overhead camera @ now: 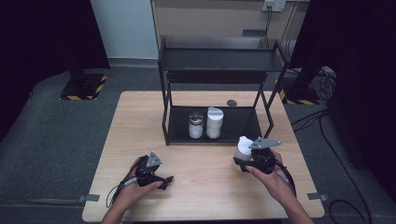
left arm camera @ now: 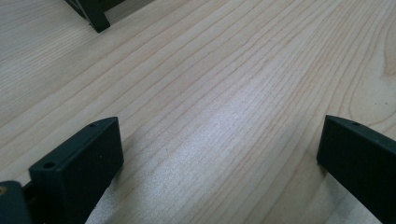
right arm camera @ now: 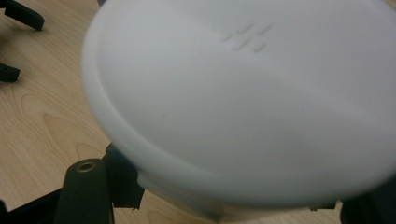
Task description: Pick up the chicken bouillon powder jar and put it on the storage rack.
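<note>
My right hand-held gripper (overhead camera: 243,161) is clamped on a white plastic jar with a white lid (overhead camera: 243,147), above the wooden surface (overhead camera: 205,186) near the black rack (overhead camera: 212,70). Light, rigid, slick; body grip suits it. Contents hidden. Left hand-held gripper (overhead camera: 167,181) rests open.

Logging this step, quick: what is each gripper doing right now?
Left gripper: jaws open, nothing between them, low over the table.
Right gripper: jaws closed on the white jar, holding it.
</note>
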`<move>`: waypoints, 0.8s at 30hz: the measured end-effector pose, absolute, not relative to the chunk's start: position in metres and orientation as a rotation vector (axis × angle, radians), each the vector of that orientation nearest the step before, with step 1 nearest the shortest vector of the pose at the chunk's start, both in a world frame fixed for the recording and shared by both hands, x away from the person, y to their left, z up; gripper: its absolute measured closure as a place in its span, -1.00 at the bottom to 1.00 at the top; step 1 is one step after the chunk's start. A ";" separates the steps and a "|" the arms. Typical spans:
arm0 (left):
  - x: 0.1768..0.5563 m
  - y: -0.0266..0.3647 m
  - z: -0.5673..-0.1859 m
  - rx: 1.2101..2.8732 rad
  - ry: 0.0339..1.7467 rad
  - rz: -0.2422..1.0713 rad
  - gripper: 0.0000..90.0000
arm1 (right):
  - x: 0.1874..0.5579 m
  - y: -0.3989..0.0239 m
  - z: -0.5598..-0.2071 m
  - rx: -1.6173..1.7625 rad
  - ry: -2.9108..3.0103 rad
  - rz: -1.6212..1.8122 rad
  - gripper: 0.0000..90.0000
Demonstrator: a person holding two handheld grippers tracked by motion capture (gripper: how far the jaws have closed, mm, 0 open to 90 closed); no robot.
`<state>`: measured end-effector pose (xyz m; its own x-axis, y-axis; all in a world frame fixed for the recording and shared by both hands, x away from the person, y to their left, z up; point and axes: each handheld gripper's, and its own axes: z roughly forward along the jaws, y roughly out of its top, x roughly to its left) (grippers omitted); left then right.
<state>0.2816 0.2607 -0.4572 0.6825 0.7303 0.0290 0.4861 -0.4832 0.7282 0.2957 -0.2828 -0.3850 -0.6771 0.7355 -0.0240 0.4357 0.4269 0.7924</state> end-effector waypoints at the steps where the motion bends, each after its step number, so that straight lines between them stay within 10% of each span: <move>1: 0.282 0.261 -0.457 2.178 0.929 0.439 -1.00 | 0.297 -0.282 -0.384 1.000 2.317 1.124 -0.30; 24: 0.282 0.261 -0.457 2.178 0.929 0.439 -1.00 | 0.320 -0.274 -0.375 1.028 2.281 1.110 -0.30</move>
